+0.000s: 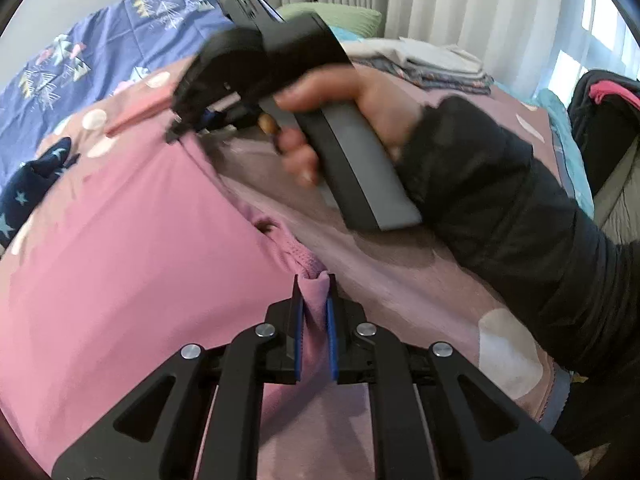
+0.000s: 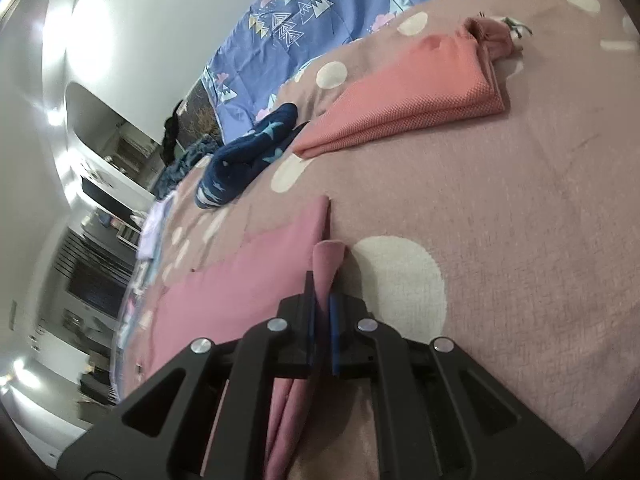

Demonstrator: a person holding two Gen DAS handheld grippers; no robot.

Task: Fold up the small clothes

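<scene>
Pink garment point(image 1: 132, 240) pinched by both grippers, unlabelled.

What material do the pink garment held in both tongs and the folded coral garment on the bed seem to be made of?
The pink garment looks like soft matte knit cloth: it bunches between the left tongs and the right tongs, with a ribbed edge. The folded coral garment seems a textured, pique-like knit: tiny dots show along its fold. The fibre cannot be told.
</scene>
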